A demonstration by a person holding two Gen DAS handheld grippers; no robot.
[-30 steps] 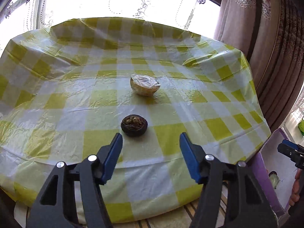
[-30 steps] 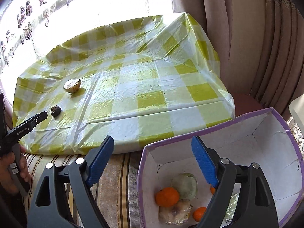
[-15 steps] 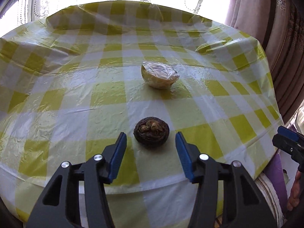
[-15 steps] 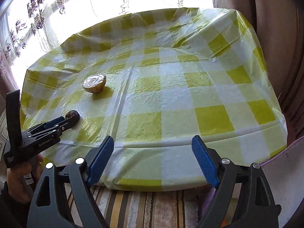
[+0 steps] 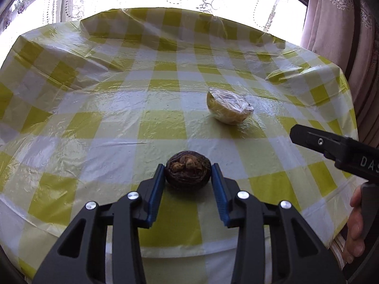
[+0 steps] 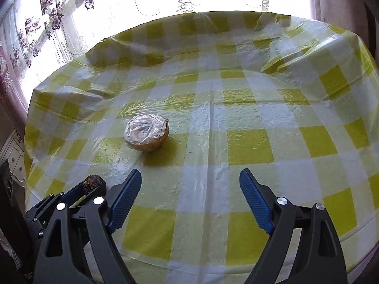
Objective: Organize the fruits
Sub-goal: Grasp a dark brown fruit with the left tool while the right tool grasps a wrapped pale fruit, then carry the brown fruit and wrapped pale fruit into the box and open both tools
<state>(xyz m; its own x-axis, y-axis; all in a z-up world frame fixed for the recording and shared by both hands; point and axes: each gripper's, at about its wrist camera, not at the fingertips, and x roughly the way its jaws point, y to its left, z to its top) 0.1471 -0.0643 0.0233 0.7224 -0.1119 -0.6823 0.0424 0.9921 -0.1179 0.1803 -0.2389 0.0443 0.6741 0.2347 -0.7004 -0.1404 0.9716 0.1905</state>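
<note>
My left gripper (image 5: pixel 188 174) has its jaws pressed against both sides of the dark fruit (image 5: pixel 188 170), which sits on the checked table (image 5: pixel 94 123) near its front edge. My right gripper (image 6: pixel 190 187) hovers with jaws wide apart, the wrapped fruit (image 6: pixel 146 136) lying just beyond its left jaw.

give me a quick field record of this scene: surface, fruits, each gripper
surface: table under a yellow-and-white checked cloth
dark fruit: wrinkled brown fruit on the cloth near the front edge
wrapped fruit: pale half fruit under cling film, farther back
left gripper: jaws closed in on either side of the dark fruit, which sits on the cloth
right gripper: jaws wide apart, empty, above the cloth
</note>
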